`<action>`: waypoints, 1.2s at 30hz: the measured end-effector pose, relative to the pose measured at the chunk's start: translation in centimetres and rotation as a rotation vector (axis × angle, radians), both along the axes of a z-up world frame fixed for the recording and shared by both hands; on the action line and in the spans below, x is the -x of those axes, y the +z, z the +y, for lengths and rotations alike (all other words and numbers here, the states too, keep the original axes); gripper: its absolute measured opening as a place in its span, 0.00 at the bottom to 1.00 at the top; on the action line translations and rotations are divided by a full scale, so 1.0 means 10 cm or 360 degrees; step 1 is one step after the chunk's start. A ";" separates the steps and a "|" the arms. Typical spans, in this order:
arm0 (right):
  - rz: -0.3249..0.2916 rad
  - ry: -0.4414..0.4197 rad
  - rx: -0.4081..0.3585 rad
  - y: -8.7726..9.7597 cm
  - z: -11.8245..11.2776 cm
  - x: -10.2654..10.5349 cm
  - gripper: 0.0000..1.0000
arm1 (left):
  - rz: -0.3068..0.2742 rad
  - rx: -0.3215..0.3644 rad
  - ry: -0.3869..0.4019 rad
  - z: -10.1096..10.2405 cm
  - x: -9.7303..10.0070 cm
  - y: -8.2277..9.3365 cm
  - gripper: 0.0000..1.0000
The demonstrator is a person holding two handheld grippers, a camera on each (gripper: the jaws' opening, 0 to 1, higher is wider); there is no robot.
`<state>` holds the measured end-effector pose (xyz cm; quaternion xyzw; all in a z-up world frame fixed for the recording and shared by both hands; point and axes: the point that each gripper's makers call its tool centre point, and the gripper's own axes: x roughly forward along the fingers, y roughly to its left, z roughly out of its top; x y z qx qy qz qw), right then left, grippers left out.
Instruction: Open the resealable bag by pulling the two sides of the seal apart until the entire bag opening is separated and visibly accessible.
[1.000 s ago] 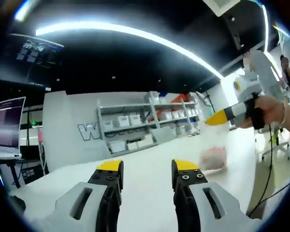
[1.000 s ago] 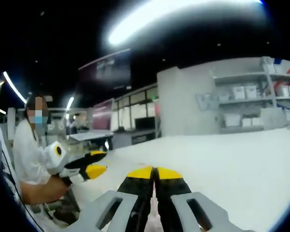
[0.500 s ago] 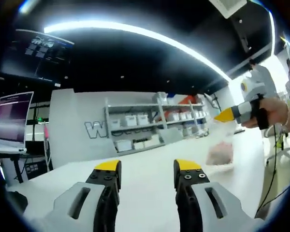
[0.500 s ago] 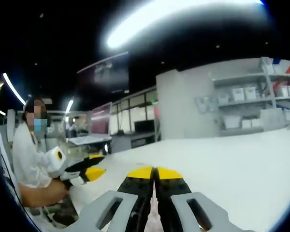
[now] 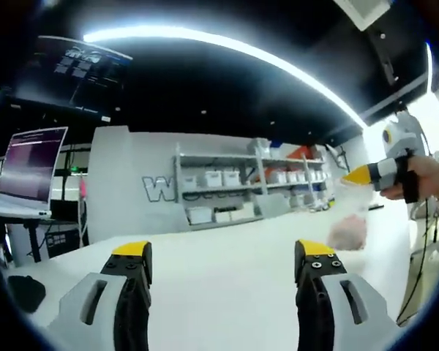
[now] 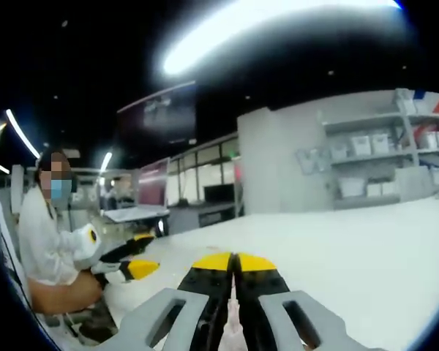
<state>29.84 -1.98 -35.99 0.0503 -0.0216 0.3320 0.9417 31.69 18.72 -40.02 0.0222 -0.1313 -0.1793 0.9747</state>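
Note:
A clear resealable bag (image 5: 349,232) with pinkish contents hangs above the white table (image 5: 227,292), at the right of the left gripper view. Its top edge is pinched in my right gripper (image 5: 357,175), which a hand holds up there. In the right gripper view that gripper (image 6: 234,262) is shut, with a thin sliver of the bag (image 6: 233,330) showing between its jaws. My left gripper (image 5: 222,252) is open wide with nothing between its fingers, well to the left of the bag. It also appears low on the left of the right gripper view (image 6: 137,256), jaws apart.
Shelves with white bins (image 5: 234,194) line the back wall. A lit screen (image 5: 33,164) stands on a stand at the left, a dark object (image 5: 25,292) lies on the table's near left corner. A person in white (image 6: 47,241) is at the left of the right gripper view.
My left gripper's jaws have spread much wider apart. The right gripper has stayed shut on the hanging bag, which sits a little further right in the left gripper view.

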 end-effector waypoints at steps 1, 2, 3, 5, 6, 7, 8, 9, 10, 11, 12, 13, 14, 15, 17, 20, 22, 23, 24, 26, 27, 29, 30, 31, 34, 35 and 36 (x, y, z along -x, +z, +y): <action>0.0001 -0.0001 -0.0001 0.00 0.00 0.00 0.00 | 0.0000 -0.0002 0.0007 0.01 0.00 0.00 0.82; 0.0002 -0.0002 -0.0003 0.00 -0.01 0.00 0.00 | -0.0001 -0.0010 0.0016 0.02 -0.01 0.00 0.82; 0.0004 -0.0003 -0.0006 -0.01 -0.01 -0.01 0.00 | 0.0000 -0.0021 0.0026 0.03 -0.01 -0.01 0.82; 0.0007 -0.0004 -0.0008 -0.01 -0.02 -0.02 0.00 | -0.0014 -0.0045 0.0052 0.05 -0.01 -0.01 0.85; 0.0009 -0.0005 -0.0008 -0.02 -0.02 -0.02 0.00 | -0.0031 -0.0051 0.0073 0.06 -0.02 0.01 0.88; 0.0010 -0.0006 -0.0007 -0.02 -0.02 -0.03 0.00 | -0.0044 -0.0045 0.0085 0.07 -0.02 0.02 0.91; 0.0012 -0.0006 -0.0006 -0.02 -0.02 -0.03 0.00 | -0.0050 -0.0034 0.0095 0.09 -0.02 0.03 0.95; 0.0012 -0.0007 -0.0007 -0.02 -0.02 -0.04 0.00 | -0.0046 -0.0020 0.0104 0.11 -0.03 0.03 0.97; 0.0013 -0.0007 -0.0007 -0.02 -0.02 -0.05 0.00 | -0.0031 -0.0006 0.0115 0.13 -0.04 0.02 0.98; 0.0014 -0.0006 -0.0007 -0.02 -0.02 -0.06 0.00 | -0.0020 0.0000 0.0120 0.15 -0.05 0.01 0.98; 0.0014 -0.0006 -0.0006 -0.02 -0.02 -0.06 0.00 | -0.0005 0.0004 0.0128 0.16 -0.07 0.00 0.99; 0.0015 -0.0006 -0.0004 -0.02 -0.02 -0.07 0.00 | 0.0004 0.0006 0.0137 0.18 -0.07 -0.01 0.99; 0.0017 -0.0005 -0.0005 -0.03 -0.02 -0.08 0.00 | 0.0011 0.0007 0.0149 0.19 -0.08 -0.02 0.99; 0.0018 -0.0005 -0.0005 -0.03 -0.02 -0.08 0.00 | 0.0015 0.0002 0.0159 0.21 -0.08 -0.02 0.99; 0.0020 -0.0005 -0.0007 -0.03 -0.02 -0.09 0.00 | 0.0020 -0.0005 0.0169 0.22 -0.09 -0.04 1.00; 0.0021 -0.0008 -0.0008 -0.03 -0.03 -0.10 0.00 | 0.0027 -0.0022 0.0181 0.22 -0.10 -0.05 1.00; 0.0021 -0.0011 -0.0009 -0.02 -0.03 -0.12 0.00 | 0.0029 -0.0023 0.0186 0.22 -0.10 -0.05 1.00; 0.0019 -0.0011 -0.0008 -0.02 -0.04 -0.12 0.00 | 0.0026 -0.0022 0.0185 0.22 -0.10 -0.05 1.00; 0.0016 -0.0012 -0.0008 -0.01 -0.04 -0.13 0.00 | 0.0023 -0.0020 0.0184 0.22 -0.10 -0.04 1.00; 0.0012 -0.0012 -0.0008 0.01 -0.04 -0.13 0.00 | 0.0021 -0.0018 0.0185 0.22 -0.10 -0.04 1.00; 0.0010 -0.0012 -0.0007 0.01 -0.04 -0.13 0.00 | 0.0021 -0.0016 0.0185 0.22 -0.10 -0.04 1.00; 0.0007 -0.0013 -0.0005 0.02 -0.04 -0.13 0.00 | 0.0020 -0.0011 0.0184 0.22 -0.10 -0.04 1.00; 0.0007 -0.0014 -0.0005 0.02 -0.05 -0.14 0.00 | 0.0018 -0.0008 0.0184 0.23 -0.10 -0.03 1.00; 0.0008 -0.0015 -0.0005 0.02 -0.05 -0.14 0.00 | 0.0017 -0.0006 0.0185 0.23 -0.10 -0.03 1.00; 0.0011 -0.0016 -0.0006 0.02 -0.05 -0.15 0.00 | 0.0023 -0.0005 0.0181 0.22 -0.10 -0.03 1.00; 0.0012 -0.0016 -0.0007 0.01 -0.05 -0.15 0.00 | 0.0023 -0.0005 0.0178 0.21 -0.10 -0.03 1.00; 0.0014 -0.0015 -0.0007 0.01 -0.05 -0.15 0.00 | 0.0023 -0.0004 0.0174 0.20 -0.10 -0.03 1.00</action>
